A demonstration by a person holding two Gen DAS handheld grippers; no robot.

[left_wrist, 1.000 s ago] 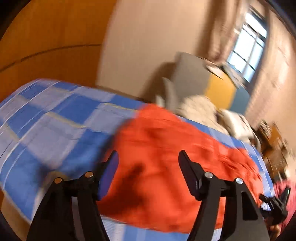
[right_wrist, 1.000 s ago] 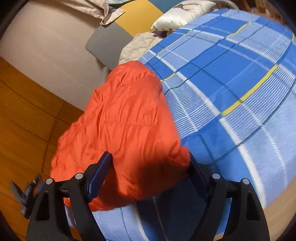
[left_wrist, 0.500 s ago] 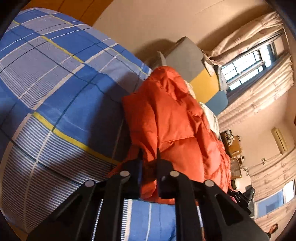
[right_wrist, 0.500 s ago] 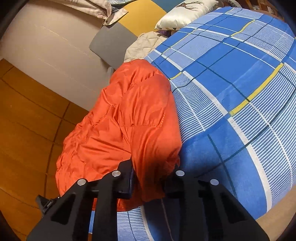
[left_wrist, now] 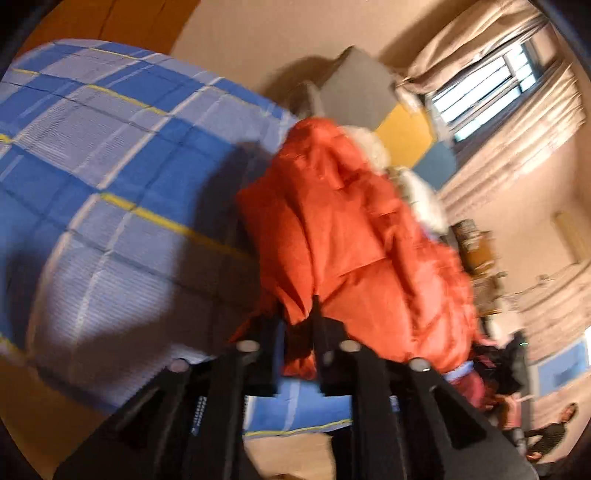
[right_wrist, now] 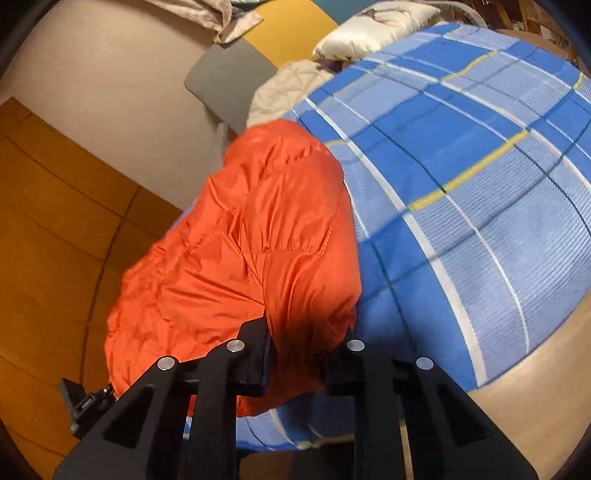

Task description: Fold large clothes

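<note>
Closest in, both sets of tongs are pinching the near edge of the orange puffer jacket: the left tongs are pressed nearly together on a bunched bit of hem, and the right tongs sit a bit wider around a fat roll of fabric. The jacket lies on the bed, on the blue plaid sheet, near the side by the wall. It looks puffy, light and slick, so I'd guess it slides and springs back when folded; grabbing at seams or the hem seems safer than the smooth panels. Further back there's a pillow and a grey-and-yellow headboard.
</note>
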